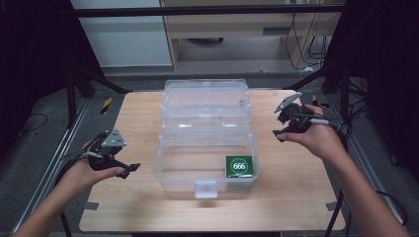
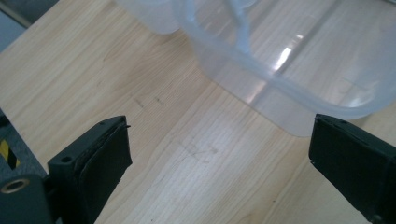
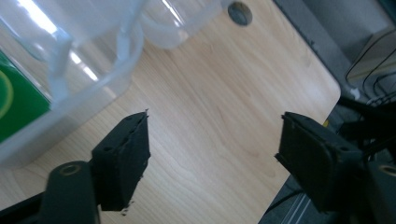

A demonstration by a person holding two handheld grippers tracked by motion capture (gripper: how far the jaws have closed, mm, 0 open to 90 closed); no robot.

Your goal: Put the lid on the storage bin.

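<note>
Clear plastic box (lid open, green card inside) sits mid-table between left gripper and right gripper, both spread wide, grasping nothing.

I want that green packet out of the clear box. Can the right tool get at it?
Probably yes: the box is open-topped, the green packet lies uncovered in its near right corner, and the right tool is open beside it.

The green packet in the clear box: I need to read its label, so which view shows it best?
The high view: the green packet lies face-up in the clear box, its whole label showing. The right gripper view catches a green edge through the box wall; the left gripper view gives box wall and table.
</note>
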